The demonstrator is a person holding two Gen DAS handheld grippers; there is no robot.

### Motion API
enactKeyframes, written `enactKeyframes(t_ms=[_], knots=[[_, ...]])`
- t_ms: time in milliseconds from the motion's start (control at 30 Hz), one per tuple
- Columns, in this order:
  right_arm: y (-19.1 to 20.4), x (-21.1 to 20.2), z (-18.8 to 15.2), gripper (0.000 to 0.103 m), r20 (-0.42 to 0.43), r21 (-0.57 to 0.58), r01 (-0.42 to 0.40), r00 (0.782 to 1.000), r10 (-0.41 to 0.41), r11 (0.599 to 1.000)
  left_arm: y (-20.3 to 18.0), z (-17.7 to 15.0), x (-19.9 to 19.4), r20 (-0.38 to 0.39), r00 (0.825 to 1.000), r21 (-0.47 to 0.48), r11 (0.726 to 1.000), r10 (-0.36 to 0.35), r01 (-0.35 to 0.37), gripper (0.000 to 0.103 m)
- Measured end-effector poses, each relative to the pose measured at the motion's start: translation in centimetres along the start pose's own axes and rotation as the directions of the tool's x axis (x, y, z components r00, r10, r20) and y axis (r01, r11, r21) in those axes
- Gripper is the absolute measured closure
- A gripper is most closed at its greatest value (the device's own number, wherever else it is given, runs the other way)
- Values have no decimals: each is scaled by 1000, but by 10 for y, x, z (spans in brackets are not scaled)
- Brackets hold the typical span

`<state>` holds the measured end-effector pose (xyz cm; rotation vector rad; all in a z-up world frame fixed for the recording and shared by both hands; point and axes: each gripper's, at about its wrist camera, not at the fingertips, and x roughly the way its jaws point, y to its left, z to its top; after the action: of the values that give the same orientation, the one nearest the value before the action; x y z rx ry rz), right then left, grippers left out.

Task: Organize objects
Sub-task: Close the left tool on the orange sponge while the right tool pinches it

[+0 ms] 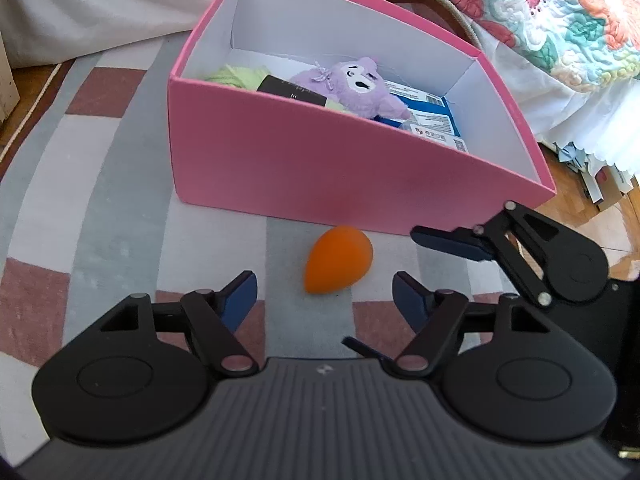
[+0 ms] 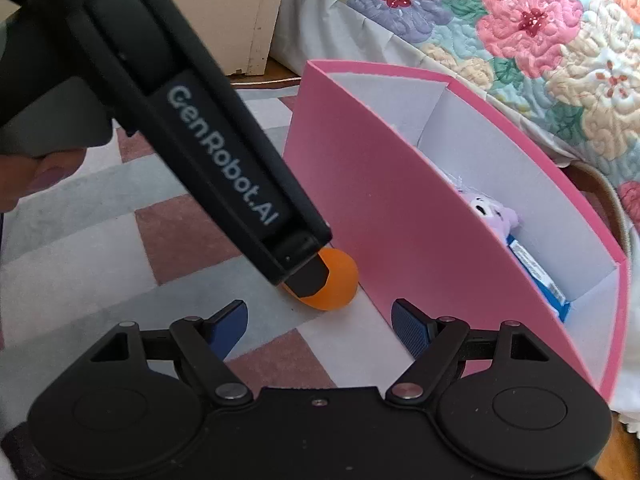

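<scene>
1. Left gripper (image 1: 325, 294) released, jaws spread with nothing between the pads, hanging just above and short of the orange sponge (image 1: 339, 260)
2. Right gripper (image 2: 319, 322) also released and empty; it sits just to the right of the left one, its fingers near the sponge but apart from it
3. Sponge is an egg-shaped makeup blender lying on its side on the checked rug (image 1: 100, 216), just in front of the pink box (image 1: 280, 160) wall, looks close to it but not clearly touching
4. Likely very light, soft and squashy, matte surface so not slippery, not fragile; best taken across the fat middle, since the tapered end would probably squirt out of the pads
5. Box is open, holding a purple plush toy (image 1: 356, 84), a green cloth, a dark flat case and blue packets, all partly hidden behind the near wall
6. In the right wrist view the left gripper's finger covers much of the sponge; whether it touches can't be told
</scene>
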<state>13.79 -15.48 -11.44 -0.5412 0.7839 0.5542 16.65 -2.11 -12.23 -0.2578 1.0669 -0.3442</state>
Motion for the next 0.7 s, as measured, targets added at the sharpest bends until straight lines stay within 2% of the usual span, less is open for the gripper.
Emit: enactKeyframes(t_ms=[100,267,367,400,433,500,533,700], knots=[[-2,7,-4,21,16,-5,11,1000,-11,1000,1,-3,5,6,1000,0,1000,-18,18,34],[-5,14,-4,21,42,13,-38,998,37,999,5,-5,13,-9,999,-24,999,-32,32,43],[-4,19,-2,24,40,5,-55,998,55,998,7,-6,15,-6,999,-35,999,-35,34,49],[-4,20,-2,28,40,4,-55,998,55,998,8,-6,16,-6,999,-40,999,-37,36,52],[-4,22,-2,33,38,5,-56,998,56,998,9,-5,16,-8,999,-46,998,-39,39,59],[-5,26,-1,36,30,16,-72,997,71,997,11,-5,20,-28,998,-73,996,-48,46,73],[-6,26,-1,37,34,26,-79,996,78,997,13,-5,22,-40,998,-87,995,-55,51,76],[-8,28,0,42,40,59,-83,996,81,995,14,-5,28,-37,998,-114,992,-57,52,76]])
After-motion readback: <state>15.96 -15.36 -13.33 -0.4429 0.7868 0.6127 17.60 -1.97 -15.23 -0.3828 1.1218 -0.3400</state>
